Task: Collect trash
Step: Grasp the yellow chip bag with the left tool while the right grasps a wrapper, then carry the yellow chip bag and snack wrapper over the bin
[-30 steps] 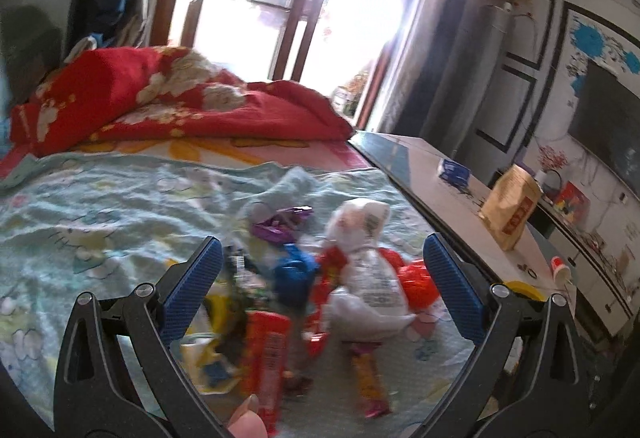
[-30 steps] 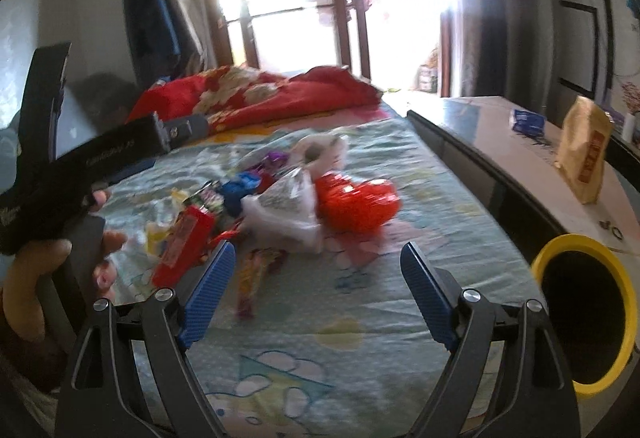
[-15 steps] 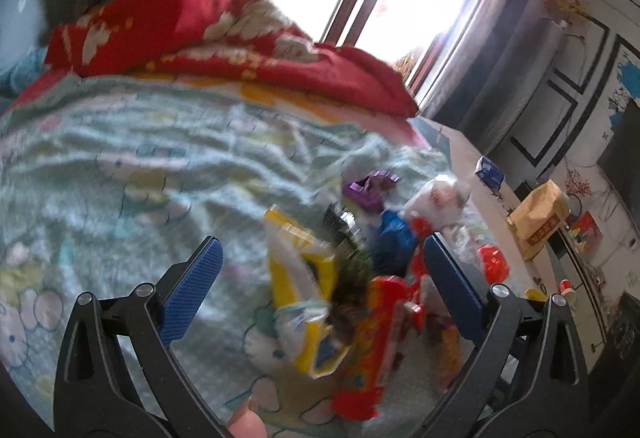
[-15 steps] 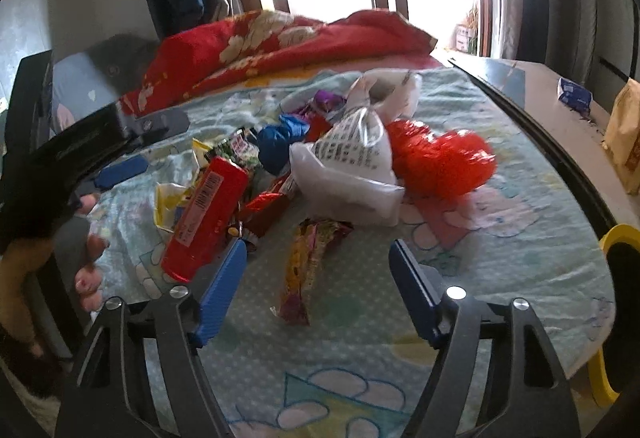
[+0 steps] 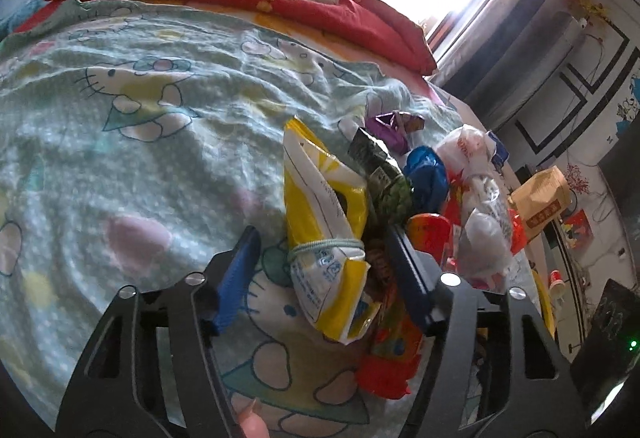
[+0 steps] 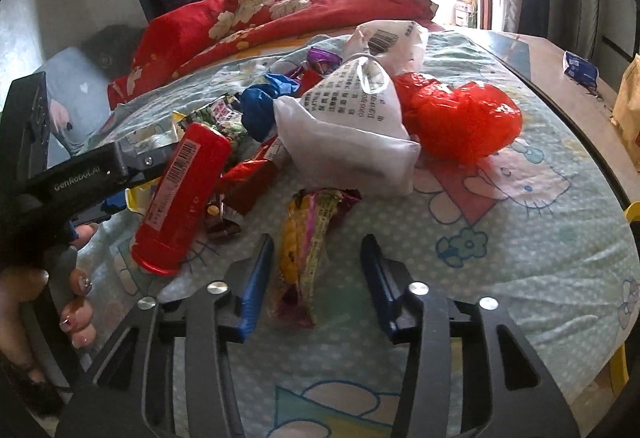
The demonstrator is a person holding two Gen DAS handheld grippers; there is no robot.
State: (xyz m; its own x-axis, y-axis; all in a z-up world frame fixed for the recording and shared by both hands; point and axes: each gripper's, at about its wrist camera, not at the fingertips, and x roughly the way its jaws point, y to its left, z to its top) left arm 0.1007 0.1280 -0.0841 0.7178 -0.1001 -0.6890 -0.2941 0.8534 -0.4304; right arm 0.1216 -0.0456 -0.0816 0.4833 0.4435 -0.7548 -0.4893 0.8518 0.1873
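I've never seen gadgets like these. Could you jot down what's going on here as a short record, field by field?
place: bed with a cartoon-print sheet
task: collecting trash
left gripper: open, fingers either side of a yellow and white packet
right gripper: open, fingers either side of a yellow and purple snack wrapper
other litter: red tube, white bag, red plastic bag, blue wrapper
bin: yellow rim at the bed's right edge

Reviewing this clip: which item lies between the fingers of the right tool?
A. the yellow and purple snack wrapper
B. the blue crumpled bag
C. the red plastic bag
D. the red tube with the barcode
A: in the right wrist view the yellow and purple snack wrapper lies on the bedsheet between the open fingers of the right tool, not yet gripped.
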